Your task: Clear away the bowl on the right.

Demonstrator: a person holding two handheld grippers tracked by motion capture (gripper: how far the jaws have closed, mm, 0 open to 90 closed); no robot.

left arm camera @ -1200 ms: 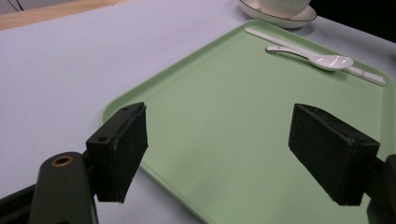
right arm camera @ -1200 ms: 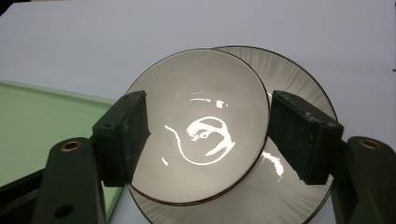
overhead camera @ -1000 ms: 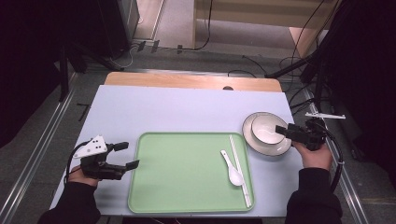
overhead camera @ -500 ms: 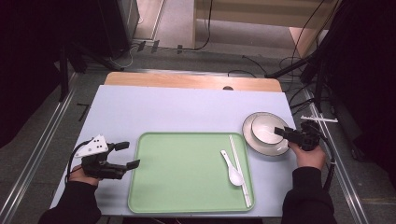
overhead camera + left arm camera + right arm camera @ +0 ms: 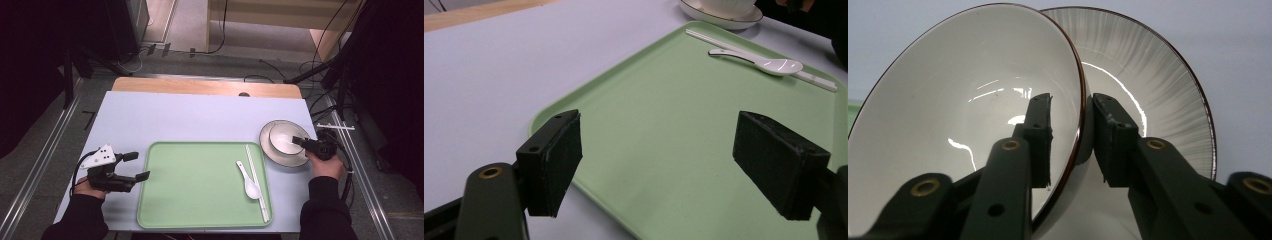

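Nearest the person, the left gripper (image 5: 131, 166) sits low at the table's left edge, jaws wide apart with nothing between them, aimed across the near-left corner of the green tray (image 5: 195, 200). In the left gripper view its two pads frame bare tray surface (image 5: 684, 150); the spoon (image 5: 756, 59) and chopsticks (image 5: 764, 55) lie well beyond, at the tray's far side.

Farther out on the right, the right gripper (image 5: 298, 142) reaches in over the near-right edge of the plate (image 5: 270, 150), which stands on the table just beside the tray's far-right corner. The bowl (image 5: 282, 140) sits on that plate. In the right gripper view the bowl's rim (image 5: 1081, 100) runs straight between the jaws: one pad (image 5: 1040, 135) is inside the bowl, the other (image 5: 1110, 140) outside against its wall, above the plate (image 5: 1158, 90). The jaws have just been closing, with the rim between them, and both pads look to be on or very nearly on the wall; a firm clamp seems reached or a moment off.

What the coming move turns on, I judge, is that the wall lies in line with the gap, so the grip is across its thickness. The bowl appears tilted toward the camera, and a lift should go straight up off the plate. The right hand is the one on it; the left is well apart.
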